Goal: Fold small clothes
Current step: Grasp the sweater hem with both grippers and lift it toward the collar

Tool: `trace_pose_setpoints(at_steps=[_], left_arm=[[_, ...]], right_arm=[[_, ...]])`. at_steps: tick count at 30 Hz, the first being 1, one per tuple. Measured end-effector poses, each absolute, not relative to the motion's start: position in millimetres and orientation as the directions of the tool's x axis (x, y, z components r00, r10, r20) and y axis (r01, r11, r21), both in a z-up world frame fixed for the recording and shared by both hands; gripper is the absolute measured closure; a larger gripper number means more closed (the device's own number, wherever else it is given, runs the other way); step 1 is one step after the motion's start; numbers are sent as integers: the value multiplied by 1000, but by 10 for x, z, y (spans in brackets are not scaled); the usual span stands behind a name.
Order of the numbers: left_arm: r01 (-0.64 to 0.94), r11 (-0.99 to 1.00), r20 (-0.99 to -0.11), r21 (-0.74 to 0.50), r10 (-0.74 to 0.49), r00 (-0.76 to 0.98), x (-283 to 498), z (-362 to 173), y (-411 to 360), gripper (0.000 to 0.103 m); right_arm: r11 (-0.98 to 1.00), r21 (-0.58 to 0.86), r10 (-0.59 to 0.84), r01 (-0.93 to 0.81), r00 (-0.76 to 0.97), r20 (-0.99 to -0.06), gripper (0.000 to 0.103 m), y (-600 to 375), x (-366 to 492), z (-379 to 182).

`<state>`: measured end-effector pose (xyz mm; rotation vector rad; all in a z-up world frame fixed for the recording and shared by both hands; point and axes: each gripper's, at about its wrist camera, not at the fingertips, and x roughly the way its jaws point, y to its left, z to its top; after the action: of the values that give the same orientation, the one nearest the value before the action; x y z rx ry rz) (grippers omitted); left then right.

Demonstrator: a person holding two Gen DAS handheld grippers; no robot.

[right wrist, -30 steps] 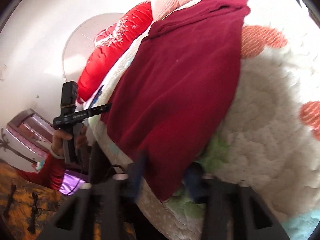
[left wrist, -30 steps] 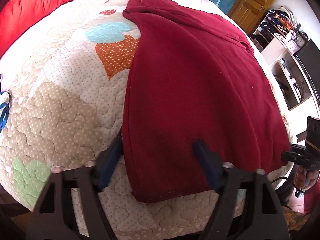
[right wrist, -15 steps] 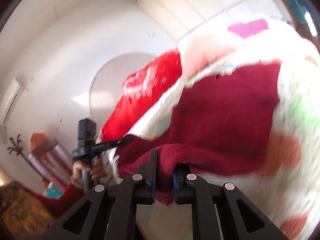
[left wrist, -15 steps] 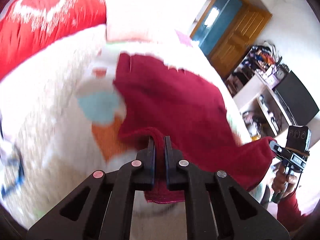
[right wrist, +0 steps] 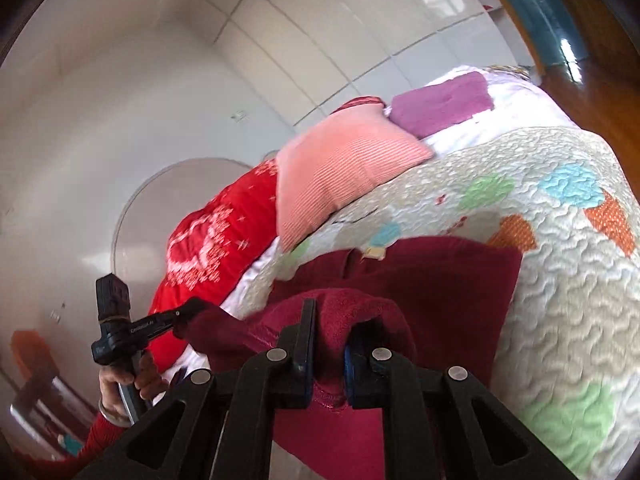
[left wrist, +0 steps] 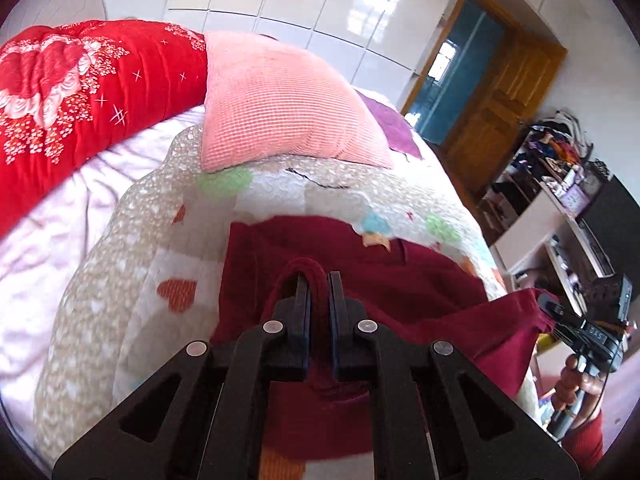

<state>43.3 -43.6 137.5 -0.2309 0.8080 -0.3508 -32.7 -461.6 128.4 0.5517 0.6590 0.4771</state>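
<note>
Now, from your left wrist camera, your left gripper [left wrist: 318, 296] points forward and slightly down over the bed; its jaws are pinched together on a raised fold of the dark red garment [left wrist: 400, 280], which loops up over the fingertips; the rest of the garment lies on the patchwork quilt [left wrist: 120, 248], and its far edge rises toward your right gripper [left wrist: 550, 312], which you hold upright by its handle in your right hand [left wrist: 578, 380] at the lower right; a pink pillow [left wrist: 280, 108] and a red blanket [left wrist: 80, 80] sit beyond, at the head of the bed.

From your right wrist camera, your right gripper [right wrist: 326, 332] is tilted, so the bed runs slantwise; its jaws are clamped on a thick bunch of the dark red garment [right wrist: 440, 280], which bulges up between the fingers [right wrist: 308, 328]; the cloth stretches leftward to your left gripper [right wrist: 188, 312], whose tip is buried in the fabric; your left hand [right wrist: 132, 376] grips that handle upright, a red sleeve [right wrist: 100, 436] below it; the pink pillow [right wrist: 340, 176] and a purple cushion [right wrist: 440, 104] lie behind.
</note>
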Motion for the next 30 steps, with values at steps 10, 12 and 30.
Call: trace_pose_setpoints(at_steps=[10, 12, 30], left_arm=[[117, 940, -753, -321, -329, 570, 1288, 922, -676, 94], [124, 931, -754, -344, -353, 554, 1355, 913, -658, 91], [125, 981, -808, -151, -195, 556, 1492, 652, -992, 42]], right_arm=[[829, 556, 449, -63, 668, -593, 71, -4774, 720, 720], [793, 605, 482, -71, 681, -552, 63, -4857, 727, 736], [956, 293, 241, -26, 640, -730, 73, -4424, 1061, 719]])
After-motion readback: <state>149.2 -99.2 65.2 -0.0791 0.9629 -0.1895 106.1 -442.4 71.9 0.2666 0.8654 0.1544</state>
